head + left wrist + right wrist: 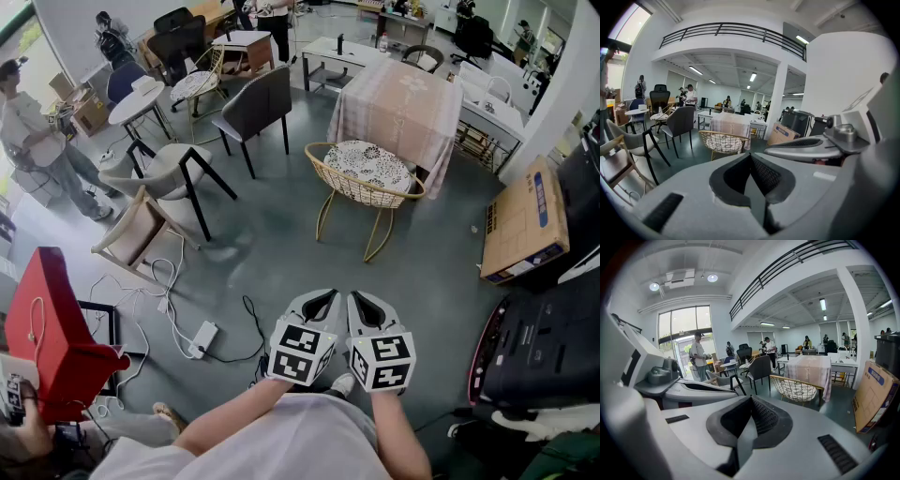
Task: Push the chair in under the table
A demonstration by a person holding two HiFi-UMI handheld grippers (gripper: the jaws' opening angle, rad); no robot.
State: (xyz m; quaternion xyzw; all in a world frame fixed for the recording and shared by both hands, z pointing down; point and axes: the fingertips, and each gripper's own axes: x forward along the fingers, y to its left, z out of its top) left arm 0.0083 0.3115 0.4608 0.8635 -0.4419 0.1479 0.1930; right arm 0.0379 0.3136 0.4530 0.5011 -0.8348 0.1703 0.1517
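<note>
Close by the person, the left gripper [319,300] was clenched on nothing; the right gripper [367,302], touching it, likewise. Farther off, the chair [366,178] stood on the near side of the table [403,94]. Its wire frame looked light and stiff but tippy, so it was probably best pushed at the near rim, not the soft cushion [367,164].
</note>
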